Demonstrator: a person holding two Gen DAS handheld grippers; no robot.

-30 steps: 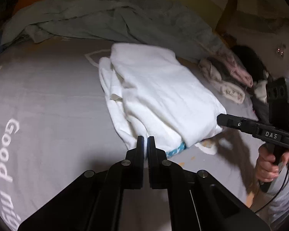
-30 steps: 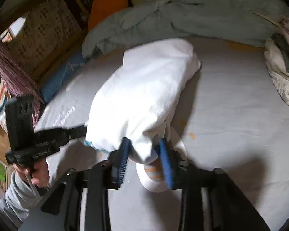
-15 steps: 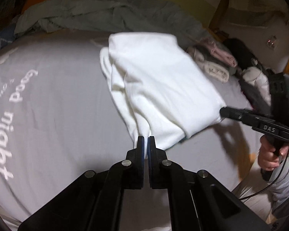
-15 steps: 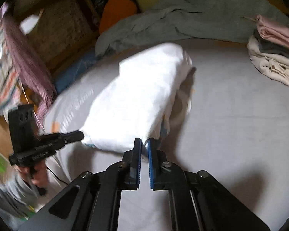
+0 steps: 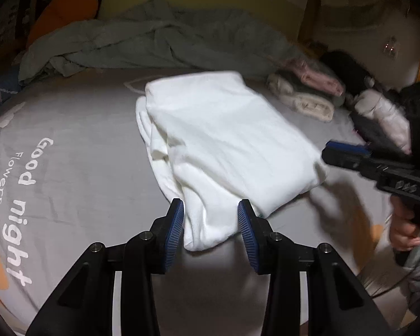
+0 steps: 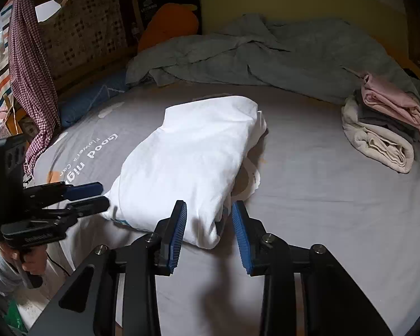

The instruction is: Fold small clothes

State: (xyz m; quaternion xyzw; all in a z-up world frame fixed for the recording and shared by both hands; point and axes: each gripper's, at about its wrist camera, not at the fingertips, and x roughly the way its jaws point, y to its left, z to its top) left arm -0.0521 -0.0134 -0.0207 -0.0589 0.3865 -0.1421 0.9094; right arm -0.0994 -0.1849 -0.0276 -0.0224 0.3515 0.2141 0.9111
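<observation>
A folded white garment [image 5: 224, 140] lies on the grey bed sheet [image 5: 70, 168]; it also shows in the right wrist view [image 6: 190, 162]. My left gripper [image 5: 211, 224] is open, its blue pads on either side of the garment's near corner. My right gripper [image 6: 210, 224] is open too, its pads around the garment's other near corner. The right gripper shows in the left wrist view [image 5: 347, 151] beside the garment's right edge. The left gripper shows in the right wrist view [image 6: 89, 196] at the garment's left edge.
A stack of folded clothes [image 6: 386, 128], pink on top, sits on the bed at the right. A rumpled grey-green blanket [image 6: 266, 56] lies along the back. An orange cushion [image 6: 168, 22] and a checked cloth [image 6: 30, 70] are at the left.
Both grippers were shut on the garment's near corners half a second ago and holding it up. Now both have opened and the garment rests on the sheet.
</observation>
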